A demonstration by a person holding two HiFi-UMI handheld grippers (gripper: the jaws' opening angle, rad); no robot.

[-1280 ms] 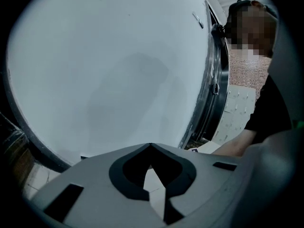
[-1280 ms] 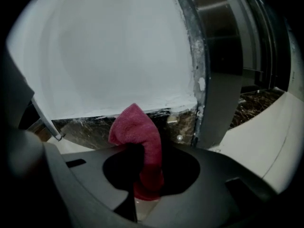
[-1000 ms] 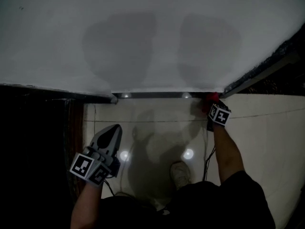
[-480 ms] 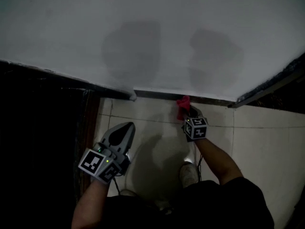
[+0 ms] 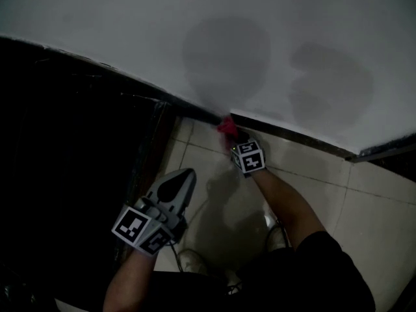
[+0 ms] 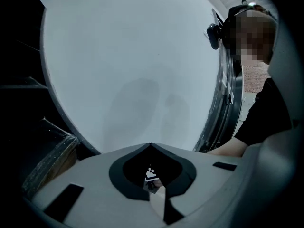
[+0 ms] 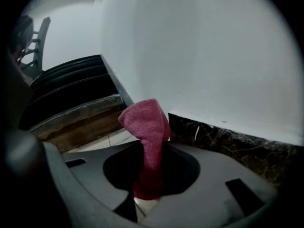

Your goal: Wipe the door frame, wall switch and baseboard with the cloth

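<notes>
The red cloth (image 5: pixel 225 127) is pressed against the left end of the dark baseboard (image 5: pixel 305 138), where the white wall (image 5: pixel 273 38) meets the dark door frame (image 5: pixel 159 119). My right gripper (image 5: pixel 230 136) is shut on the cloth, low over the tiles. In the right gripper view the cloth (image 7: pixel 145 125) sticks up out of the shut right gripper (image 7: pixel 151 147), beside the marbled baseboard (image 7: pixel 228 139) and the door frame (image 7: pixel 71 115). My left gripper (image 5: pixel 188 173) hangs shut and empty above the floor, apart from the wall; its jaws meet in the left gripper view (image 6: pixel 151 146).
A dark doorway (image 5: pixel 71 148) fills the left side. Pale floor tiles (image 5: pixel 364 207) spread to the right. The person's shoes (image 5: pixel 192 260) stand on the tiles below the grippers. Another dark frame edge (image 5: pixel 390 152) meets the wall at far right.
My right gripper has slid the red cloth leftward along the baseboard, from the right corner to the end by the door frame. The left gripper stayed shut and low.
</notes>
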